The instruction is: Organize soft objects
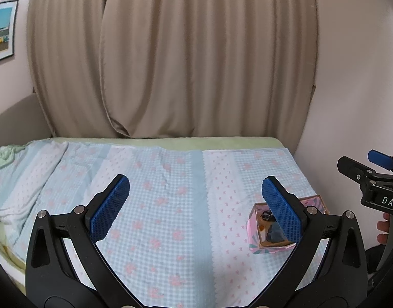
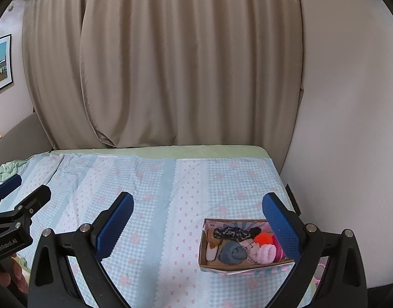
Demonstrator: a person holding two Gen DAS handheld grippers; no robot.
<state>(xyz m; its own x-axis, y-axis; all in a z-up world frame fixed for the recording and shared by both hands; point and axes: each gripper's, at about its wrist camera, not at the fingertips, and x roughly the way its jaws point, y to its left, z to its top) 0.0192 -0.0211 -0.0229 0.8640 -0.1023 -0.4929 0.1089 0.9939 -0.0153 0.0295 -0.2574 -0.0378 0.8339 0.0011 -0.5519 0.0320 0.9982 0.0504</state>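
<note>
A small cardboard box [image 2: 205,246] with pink and blue sides sits on the bed at the right. It holds several soft items: a grey rolled sock [image 2: 232,252], a pink one [image 2: 266,252], an orange pompom [image 2: 263,239] and a black patterned piece [image 2: 232,232]. The box also shows in the left wrist view [image 1: 253,233], partly behind my left gripper's right finger. My left gripper [image 1: 196,208] is open and empty above the bedspread. My right gripper [image 2: 197,227] is open and empty, its right finger over the box's right end.
The bed carries a light blue checked bedspread [image 1: 158,205] with pink flowers. Beige curtains [image 1: 170,64] hang behind it and a wall [image 2: 350,128] closes the right side. Green fabric [image 1: 2,157] lies bunched at the far left. A framed picture [image 1: 1,30] hangs left.
</note>
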